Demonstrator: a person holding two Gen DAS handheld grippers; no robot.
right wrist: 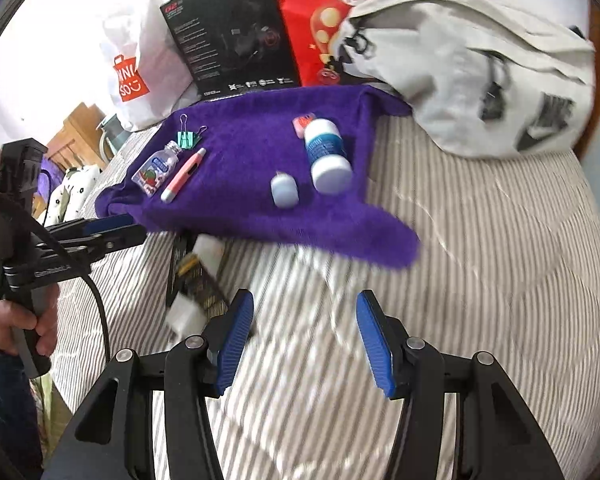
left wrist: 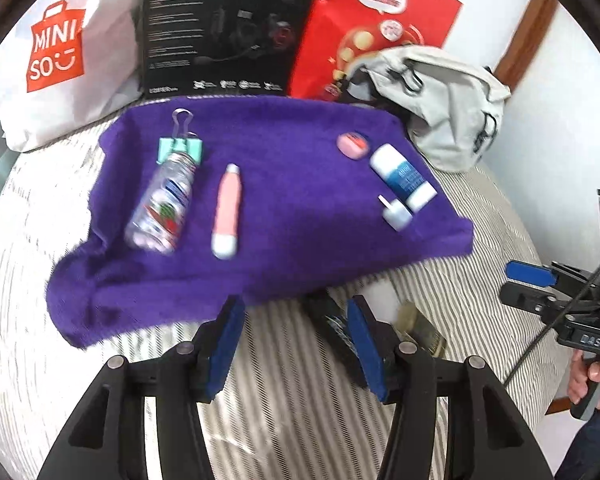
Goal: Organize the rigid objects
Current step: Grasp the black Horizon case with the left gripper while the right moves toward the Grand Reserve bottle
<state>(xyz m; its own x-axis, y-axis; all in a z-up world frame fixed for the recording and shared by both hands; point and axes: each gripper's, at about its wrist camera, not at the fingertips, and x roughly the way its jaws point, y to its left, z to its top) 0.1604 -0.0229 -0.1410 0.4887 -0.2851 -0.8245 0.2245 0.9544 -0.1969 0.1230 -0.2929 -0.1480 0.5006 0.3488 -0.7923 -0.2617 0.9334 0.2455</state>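
Both sets of jaws wide open, empty, over the bed [right wrist: 480, 240]; dark packet [right wrist: 198, 276] lies off the towel [left wrist: 280, 220]; approach low, grip its long edges.

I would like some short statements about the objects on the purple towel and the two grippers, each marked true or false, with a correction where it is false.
1. The left gripper is shut on the pink pen. False: it is open and holds nothing; the pink pen lies on the purple towel.
2. The green binder clip lies at the top of the small clear bottle. True.
3. The blue and white bottle stands upright. False: it lies on its side.
4. The right gripper is open above the striped bedding. True.
5. A grey bag lies beyond the towel. True.
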